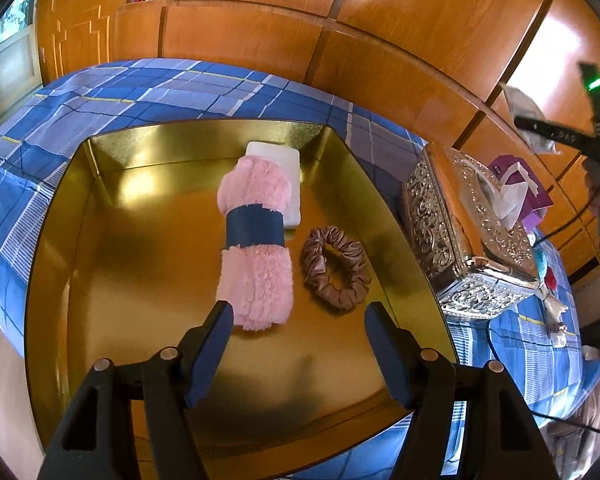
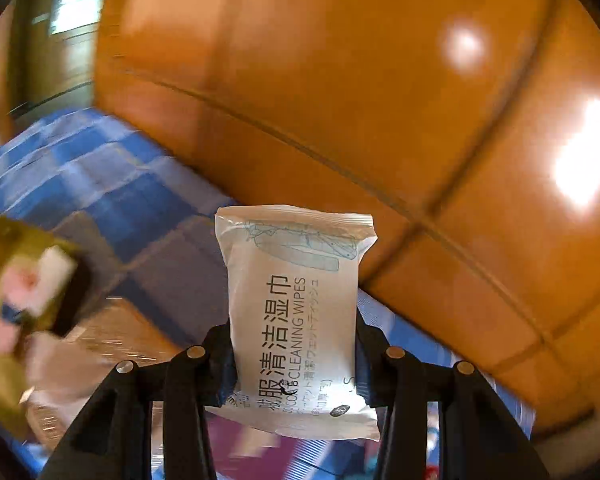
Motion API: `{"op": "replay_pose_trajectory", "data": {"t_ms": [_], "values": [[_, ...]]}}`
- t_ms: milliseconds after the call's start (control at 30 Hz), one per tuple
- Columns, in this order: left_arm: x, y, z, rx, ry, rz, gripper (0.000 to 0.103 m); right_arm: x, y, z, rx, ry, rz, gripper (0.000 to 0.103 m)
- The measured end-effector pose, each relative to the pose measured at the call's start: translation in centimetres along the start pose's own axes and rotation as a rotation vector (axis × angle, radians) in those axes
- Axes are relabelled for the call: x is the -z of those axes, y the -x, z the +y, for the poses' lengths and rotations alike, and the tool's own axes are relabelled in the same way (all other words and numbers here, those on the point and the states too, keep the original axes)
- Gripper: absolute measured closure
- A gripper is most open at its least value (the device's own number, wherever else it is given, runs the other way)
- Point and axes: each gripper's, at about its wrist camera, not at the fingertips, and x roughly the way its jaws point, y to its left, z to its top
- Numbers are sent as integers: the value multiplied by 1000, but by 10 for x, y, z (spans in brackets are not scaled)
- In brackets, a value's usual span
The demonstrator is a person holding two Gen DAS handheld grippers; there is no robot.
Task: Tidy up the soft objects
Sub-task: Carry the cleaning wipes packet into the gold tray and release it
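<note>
In the left wrist view a gold tray [image 1: 112,184] lies on the blue plaid bed. In it are a rolled pink fluffy towel [image 1: 256,248] with a dark blue band, a white pad [image 1: 288,172] partly under it, and a brown satin scrunchie [image 1: 336,268]. My left gripper [image 1: 300,316] is open and empty, just above the tray's near end, close to the towel. My right gripper [image 2: 292,344] is shut on a white pack of cleaning wipes [image 2: 296,300], held upright in the air; it also shows far right in the left wrist view [image 1: 528,120].
An ornate silver tissue box [image 1: 464,236] stands right of the tray, with a purple packet [image 1: 520,184] and small items behind it. Wooden wardrobe panels [image 1: 340,48] rise behind the bed. The right wrist view is motion-blurred; the tray [image 2: 4,272] shows at its left.
</note>
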Motion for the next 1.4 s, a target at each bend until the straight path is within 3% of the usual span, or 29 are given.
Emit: {"op": "replay_pose_trajectory", "data": {"t_ms": [133, 300, 433, 733, 933, 1300, 1400], "values": [[1, 1, -1, -8, -2, -6, 34, -3, 14, 47, -147, 103, -19, 58], [0, 10, 4, -56, -18, -42, 34, 15, 29, 115, -335, 231, 13, 58], [-2, 18, 12, -117, -12, -78, 32, 34, 45, 149, -398, 239, 16, 58], [-8, 43, 42, -279, 80, -189, 24, 64, 48, 207, -450, 128, 60, 57], [-10, 51, 50, -297, 98, -207, 24, 77, 28, 251, -393, 140, 76, 57], [-10, 53, 44, -306, 75, -225, 22, 86, 9, 269, -382, 145, 75, 54], [-10, 53, 42, -306, 67, -226, 21, 86, 8, 268, -388, 128, 81, 45]]}}
